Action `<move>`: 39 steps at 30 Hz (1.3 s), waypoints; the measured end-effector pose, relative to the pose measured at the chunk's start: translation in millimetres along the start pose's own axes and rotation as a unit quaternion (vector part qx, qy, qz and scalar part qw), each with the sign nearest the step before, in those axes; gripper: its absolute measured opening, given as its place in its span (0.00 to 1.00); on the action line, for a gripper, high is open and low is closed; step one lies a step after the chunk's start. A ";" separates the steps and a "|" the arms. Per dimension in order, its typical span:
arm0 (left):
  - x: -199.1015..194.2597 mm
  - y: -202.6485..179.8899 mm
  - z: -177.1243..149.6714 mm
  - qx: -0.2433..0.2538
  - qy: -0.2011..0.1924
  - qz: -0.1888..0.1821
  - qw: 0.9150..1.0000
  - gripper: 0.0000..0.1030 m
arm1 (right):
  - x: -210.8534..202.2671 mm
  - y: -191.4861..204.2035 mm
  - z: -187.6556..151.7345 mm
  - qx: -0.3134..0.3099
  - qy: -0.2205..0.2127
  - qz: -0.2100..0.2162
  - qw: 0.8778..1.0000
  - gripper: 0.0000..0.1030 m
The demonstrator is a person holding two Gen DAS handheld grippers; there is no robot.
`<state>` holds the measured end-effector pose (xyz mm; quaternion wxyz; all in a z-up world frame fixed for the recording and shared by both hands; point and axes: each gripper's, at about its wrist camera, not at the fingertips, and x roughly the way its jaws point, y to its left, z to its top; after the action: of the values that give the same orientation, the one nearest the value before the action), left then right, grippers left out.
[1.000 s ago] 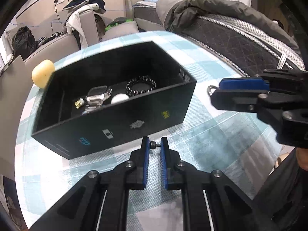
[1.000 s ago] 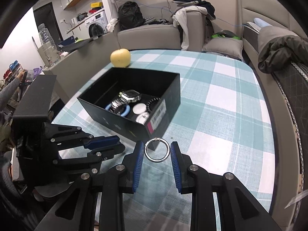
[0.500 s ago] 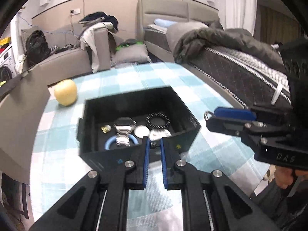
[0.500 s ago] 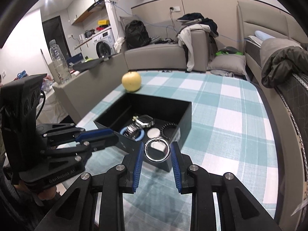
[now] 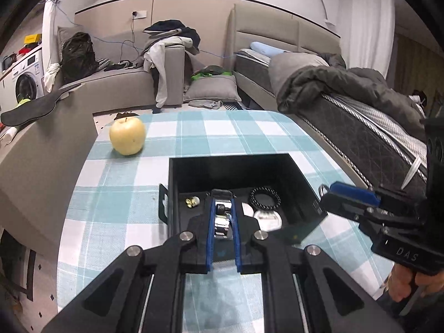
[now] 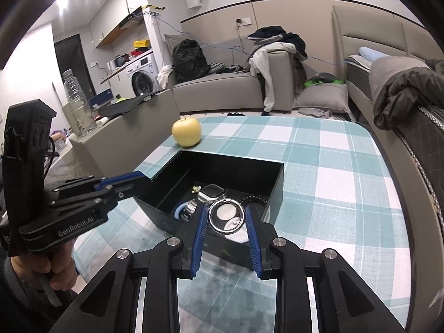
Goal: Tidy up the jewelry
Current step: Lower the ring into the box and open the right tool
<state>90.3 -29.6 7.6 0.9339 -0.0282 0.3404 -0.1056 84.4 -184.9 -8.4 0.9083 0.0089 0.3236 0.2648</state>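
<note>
- Checked teal tabletop, yellow apple at far left, sofa behind.
- Black box holds watch, bead bracelet.
- Right gripper fingers clamp silver ring over box's near edge.
- Left gripper fingers narrow, pinching small dark item; identity unclear.

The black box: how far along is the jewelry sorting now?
Done: the black box already holds a watch, a bead bracelet, a small gold piece and pale round pieces. In hand: the right gripper grips a silver ring above the box; the left gripper pinches a small dark piece. Left: dropping both in.
</note>
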 end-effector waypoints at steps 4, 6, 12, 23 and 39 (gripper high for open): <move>2.2 4.9 3.8 -0.008 -0.005 -0.002 1.000 0.07 | 4.7 0.2 3.3 0.004 -0.007 -0.005 1.000 0.26; 4.7 7.5 4.6 -0.011 -0.006 -0.002 1.000 0.07 | 9.5 0.1 5.2 0.010 -0.004 -0.008 1.000 0.26; 14.5 12.6 4.2 -0.016 0.004 -0.006 1.000 0.07 | 20.5 0.4 8.8 0.015 0.001 -0.010 1.000 0.26; 32.3 14.7 2.3 -0.013 0.025 -0.007 1.000 0.07 | 41.0 -4.7 9.3 0.027 0.018 -0.016 0.999 0.26; 37.5 16.0 1.9 -0.015 0.036 -0.009 0.999 0.07 | 49.7 1.7 7.8 0.014 0.031 -0.019 0.999 0.26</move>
<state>122.4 -22.1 -16.6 0.9197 -0.0418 0.3748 -0.1094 120.5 -158.0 -30.9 0.9025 0.0072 0.3553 0.2431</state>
